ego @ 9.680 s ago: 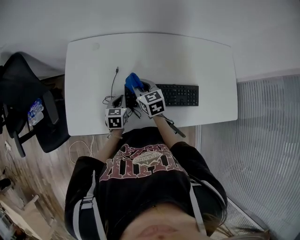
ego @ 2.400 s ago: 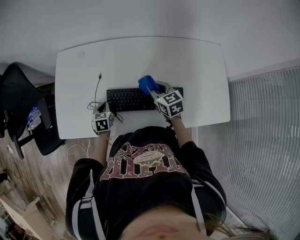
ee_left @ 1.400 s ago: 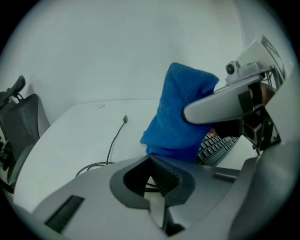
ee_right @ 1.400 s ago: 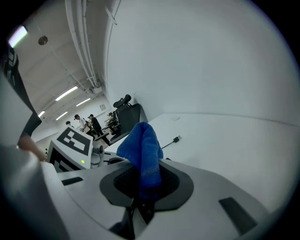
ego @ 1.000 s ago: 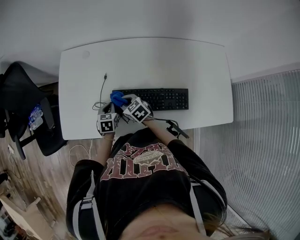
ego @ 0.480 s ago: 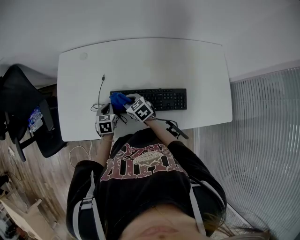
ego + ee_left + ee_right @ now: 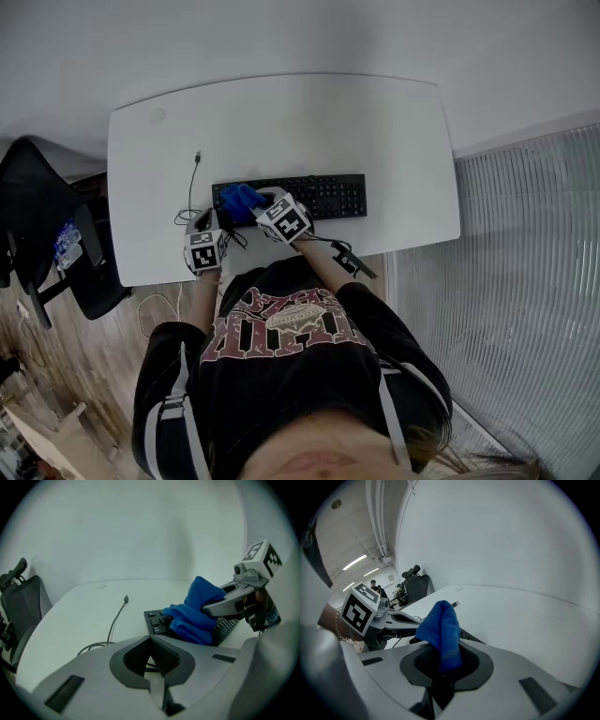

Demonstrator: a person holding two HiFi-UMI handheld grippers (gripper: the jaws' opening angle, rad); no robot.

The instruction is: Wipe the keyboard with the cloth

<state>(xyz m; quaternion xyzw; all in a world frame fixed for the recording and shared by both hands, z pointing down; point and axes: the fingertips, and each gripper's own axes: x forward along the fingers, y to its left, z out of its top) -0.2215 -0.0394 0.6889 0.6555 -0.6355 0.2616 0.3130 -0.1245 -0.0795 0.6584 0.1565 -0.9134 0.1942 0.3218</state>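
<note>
Part of keyboard (image 7: 328, 195) — seemingly — under cloth (image 7: 239, 200)

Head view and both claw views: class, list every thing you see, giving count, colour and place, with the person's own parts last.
desk: one, white, centre
keyboard: one, black, on the desk's near half
cloth: one, blue, on the keyboard's left end
cable: one, black, on the desk left of the keyboard
chair: one, black, left of the desk
left claw: one, grey, shut and empty, near the keyboard's left end
right claw: one, grey, shut on the cloth
</note>
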